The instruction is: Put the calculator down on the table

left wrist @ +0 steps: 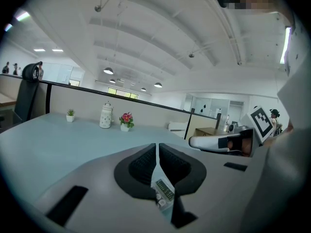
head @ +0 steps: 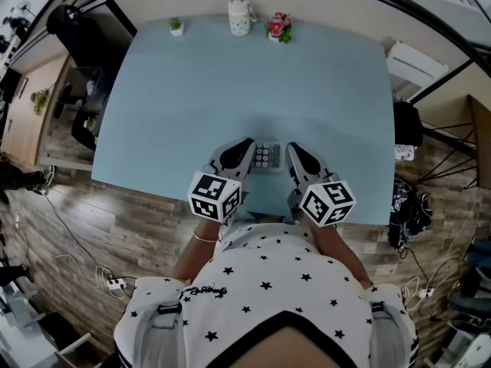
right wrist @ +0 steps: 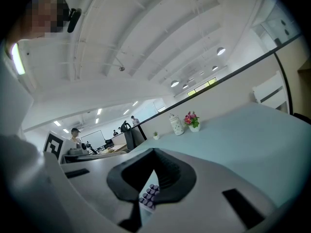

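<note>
A small grey calculator (head: 268,156) with rows of keys sits near the front edge of the light-blue table (head: 230,83), right between my two grippers. The left gripper (head: 247,143) is against its left side and the right gripper (head: 292,148) against its right side, both with jaws shut and nothing between their pads. In the left gripper view the pads (left wrist: 146,163) meet, and the calculator (left wrist: 164,190) shows below them. The right gripper view has the same closed jaws, with the keys of the calculator (right wrist: 149,196) underneath. I cannot tell whether it rests on the table.
Along the table's far edge stand a tiny potted plant (head: 176,26), a white jar (head: 241,15) and a pot of pink flowers (head: 278,27). A black chair (head: 77,29) is off the left side; a dark bag (head: 406,205) lies on the floor at right.
</note>
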